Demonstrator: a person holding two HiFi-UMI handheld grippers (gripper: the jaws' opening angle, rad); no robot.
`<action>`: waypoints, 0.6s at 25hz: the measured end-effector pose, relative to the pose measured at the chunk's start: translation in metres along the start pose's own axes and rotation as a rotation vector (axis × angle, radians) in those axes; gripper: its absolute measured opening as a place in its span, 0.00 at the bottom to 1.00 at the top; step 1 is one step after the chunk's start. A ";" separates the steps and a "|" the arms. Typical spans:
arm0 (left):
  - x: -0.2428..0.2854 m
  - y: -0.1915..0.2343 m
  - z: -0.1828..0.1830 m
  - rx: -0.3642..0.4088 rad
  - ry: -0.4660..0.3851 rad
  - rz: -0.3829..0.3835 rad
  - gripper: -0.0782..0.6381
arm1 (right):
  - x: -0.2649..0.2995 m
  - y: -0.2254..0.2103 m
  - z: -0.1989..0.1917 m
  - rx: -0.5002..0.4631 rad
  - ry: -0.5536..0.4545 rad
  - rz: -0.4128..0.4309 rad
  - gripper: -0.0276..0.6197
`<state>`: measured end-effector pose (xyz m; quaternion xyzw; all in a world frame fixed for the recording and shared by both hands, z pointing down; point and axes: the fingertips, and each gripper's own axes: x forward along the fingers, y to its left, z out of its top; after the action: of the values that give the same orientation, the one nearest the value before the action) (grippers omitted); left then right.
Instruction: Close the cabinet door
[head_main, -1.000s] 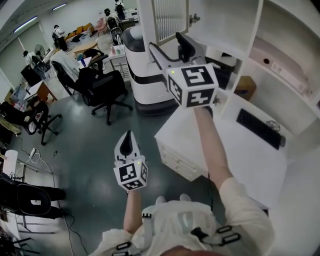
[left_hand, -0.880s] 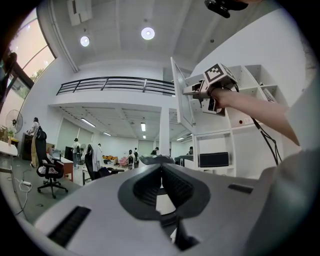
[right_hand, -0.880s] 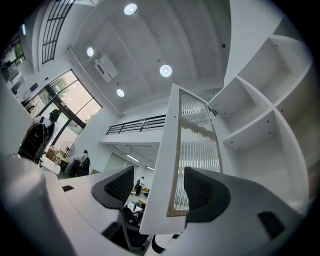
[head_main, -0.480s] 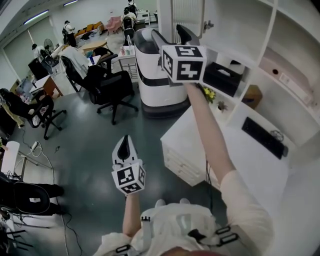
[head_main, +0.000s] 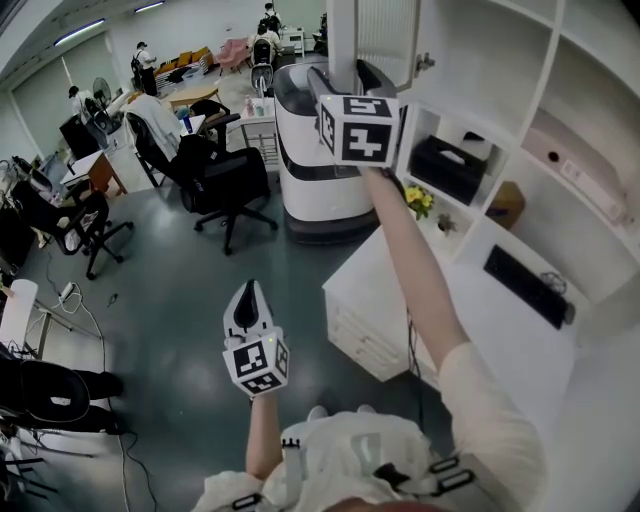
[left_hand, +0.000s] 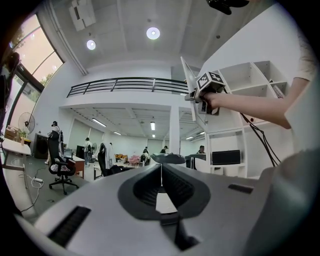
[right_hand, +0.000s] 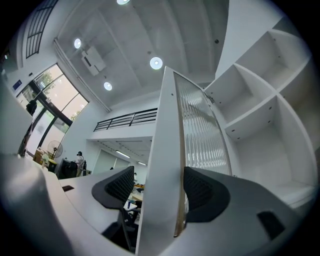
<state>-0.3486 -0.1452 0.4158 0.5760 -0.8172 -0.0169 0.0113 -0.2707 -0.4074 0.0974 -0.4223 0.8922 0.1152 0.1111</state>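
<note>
Since the earlier frame the right gripper (head_main: 346, 72) has climbed from in front of the shelves to the cabinet door (head_main: 385, 35), while the left gripper (head_main: 250, 292) has barely shifted and hangs low, well apart from the cabinet (head_main: 520, 60). The door stands swung out from the cabinet's left edge, at the top of the head view, with the open compartments to its right. In the right gripper view the claw (right_hand: 160, 192) stands wide and straddles the door's bottom edge near a corner. The white frame and ribbed glass (right_hand: 200, 130) rise straight up and away between the pads. The pad on the glass side looks to be at or almost on the panel. A sliver of background shows between the other pad and the frame, so I judge the door is not yet clamped. The door's long axis runs upward from the claw, and the shelves (right_hand: 250, 115) lie to its right, so the closing swing should carry the panel rightward toward those compartments. The right hand is plainly the nearer one for this. The left claw (left_hand: 161, 170) is pressed narrow, pad against pad, holding nothing and pointing out over the room.
</note>
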 end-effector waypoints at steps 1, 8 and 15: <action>0.000 0.002 -0.001 -0.004 0.002 0.004 0.12 | 0.001 0.000 0.000 -0.004 0.000 -0.009 0.49; 0.002 0.003 -0.002 -0.016 -0.007 0.005 0.12 | 0.002 -0.008 -0.003 -0.046 0.009 -0.065 0.49; 0.003 -0.001 -0.003 -0.019 -0.002 -0.001 0.12 | 0.000 -0.013 -0.004 -0.054 0.026 -0.072 0.43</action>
<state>-0.3482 -0.1480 0.4187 0.5761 -0.8168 -0.0255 0.0159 -0.2607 -0.4161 0.0994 -0.4583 0.8745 0.1298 0.0919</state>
